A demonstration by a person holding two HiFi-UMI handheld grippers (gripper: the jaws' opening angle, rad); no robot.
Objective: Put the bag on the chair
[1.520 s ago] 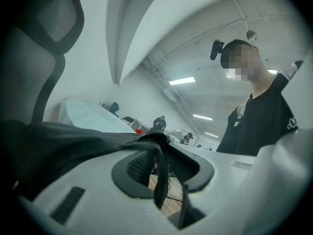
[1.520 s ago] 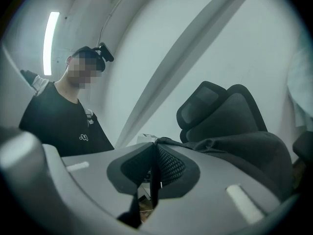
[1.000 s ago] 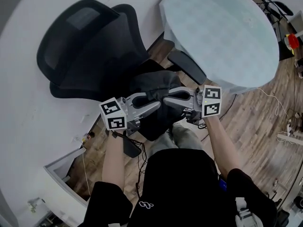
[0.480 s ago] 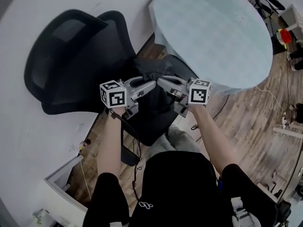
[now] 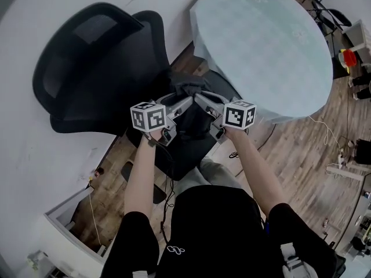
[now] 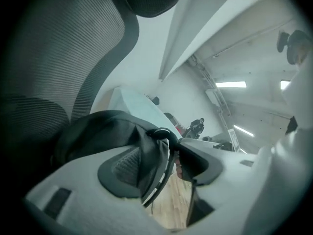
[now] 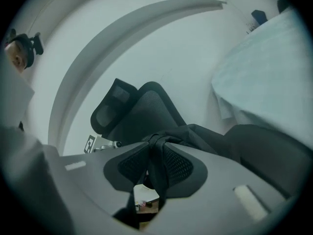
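A black bag (image 5: 186, 89) rests on the seat of a black mesh-backed office chair (image 5: 87, 57). Both grippers meet over the bag's top. My left gripper (image 5: 184, 102) has its jaws opening. In the left gripper view the bag's strap (image 6: 152, 153) hangs slack between the jaws of that gripper (image 6: 161, 165), with floor showing beside it. My right gripper (image 5: 202, 99) is also opening. In the right gripper view its pads (image 7: 178, 166) still pinch the other strap (image 7: 156, 151) of the bag (image 7: 205, 133), with the chair (image 7: 146, 111) behind.
A round table with a pale blue cloth (image 5: 261, 39) stands close to the chair's right side. A white wall (image 5: 23, 155) runs behind the chair. Cables (image 5: 168, 190) lie on the wooden floor by the person's legs.
Both grippers have moved forward over the seat with the straps and drawn closer together. The bag has settled on the seat. The left gripper's jaws have spread apart.
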